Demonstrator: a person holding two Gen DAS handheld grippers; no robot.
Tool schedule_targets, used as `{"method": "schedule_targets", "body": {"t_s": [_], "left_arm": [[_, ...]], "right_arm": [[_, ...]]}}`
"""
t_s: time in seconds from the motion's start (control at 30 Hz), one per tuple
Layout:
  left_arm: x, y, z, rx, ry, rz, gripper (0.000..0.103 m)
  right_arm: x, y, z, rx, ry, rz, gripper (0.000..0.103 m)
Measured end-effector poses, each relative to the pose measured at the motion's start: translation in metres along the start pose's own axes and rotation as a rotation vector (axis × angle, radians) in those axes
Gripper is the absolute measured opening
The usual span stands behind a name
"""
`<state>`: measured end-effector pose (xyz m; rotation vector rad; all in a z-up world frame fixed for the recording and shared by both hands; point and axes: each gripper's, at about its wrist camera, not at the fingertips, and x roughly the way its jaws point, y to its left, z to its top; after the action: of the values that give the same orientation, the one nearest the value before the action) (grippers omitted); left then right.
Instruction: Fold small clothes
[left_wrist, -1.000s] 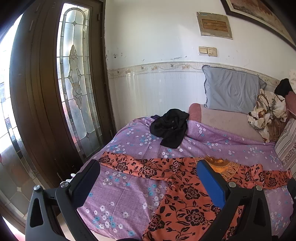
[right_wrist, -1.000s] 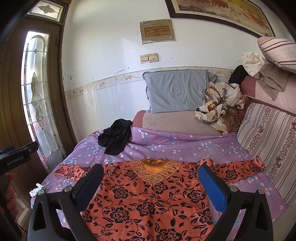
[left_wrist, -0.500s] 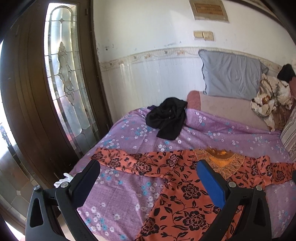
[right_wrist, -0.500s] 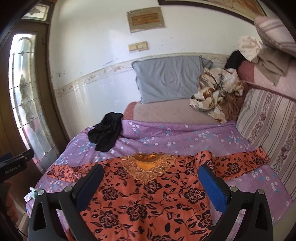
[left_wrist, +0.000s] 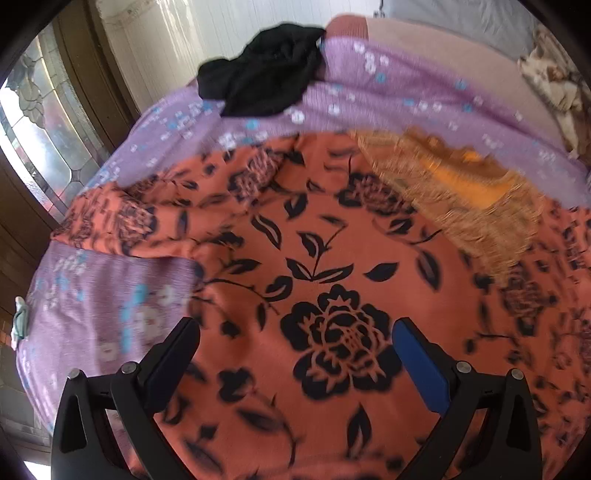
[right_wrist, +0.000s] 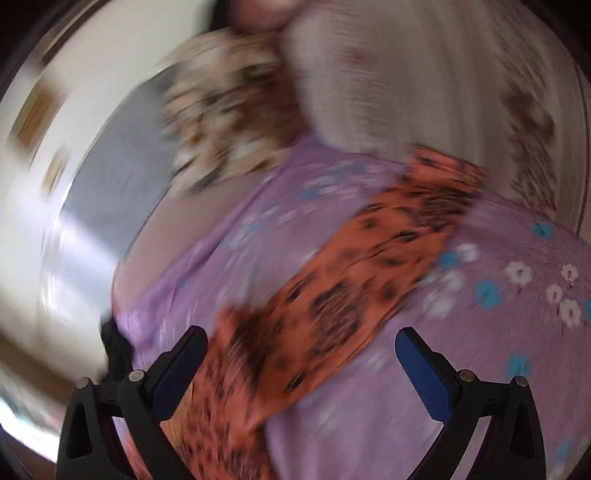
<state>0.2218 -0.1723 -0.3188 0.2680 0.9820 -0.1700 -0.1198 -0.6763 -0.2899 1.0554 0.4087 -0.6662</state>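
Observation:
An orange dress with black flowers (left_wrist: 325, 266) lies spread flat on the purple flowered bed sheet (left_wrist: 110, 295). Its gold embroidered neckline (left_wrist: 461, 195) is at the upper right in the left wrist view. My left gripper (left_wrist: 295, 332) is open and empty, close above the dress body near the left sleeve (left_wrist: 122, 218). In the blurred right wrist view, my right gripper (right_wrist: 301, 343) is open and empty, just above the dress's right sleeve (right_wrist: 369, 273), which runs diagonally across the sheet (right_wrist: 498, 332).
A crumpled black garment (left_wrist: 262, 81) lies at the far side of the bed. A glass-panelled wooden door (left_wrist: 44, 140) stands at the left. A patterned cloth bundle (right_wrist: 225, 110) and striped cushions (right_wrist: 424, 81) lie beyond the right sleeve.
Both grippers have dropped down close to the dress. The left one has moved over the body near the left sleeve, and the right one has swung right over the right sleeve. Both stay open.

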Motion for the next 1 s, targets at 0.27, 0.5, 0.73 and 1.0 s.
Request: {"method": "schedule_targets", "body": {"t_s": [0.27,0.5,0.73,1.0], "left_arm": [[0.022,-0.001,-0.008,-0.054,-0.023,-0.056,0.103],[0.023,-0.001,-0.009,-0.051,-0.014,-0.060,0.103],[0.022,0.005,0.004,-0.012,0.002,-0.042,0.103],[-0.022,0.059,0.014,-0.153,-0.126,0.052,0.103]], "right_arm": [[0.050,-0.108,0.078,0.386,-0.127,-0.062,0.074],[0.092,-0.112,0.103,0.315,-0.171,-0.168,0.032],[0.089,-0.071,0.099,0.238,-0.216,0.051,0.006],[0.058,0.119,0.031,-0.020,-0.092,0.409,0.006]]}}
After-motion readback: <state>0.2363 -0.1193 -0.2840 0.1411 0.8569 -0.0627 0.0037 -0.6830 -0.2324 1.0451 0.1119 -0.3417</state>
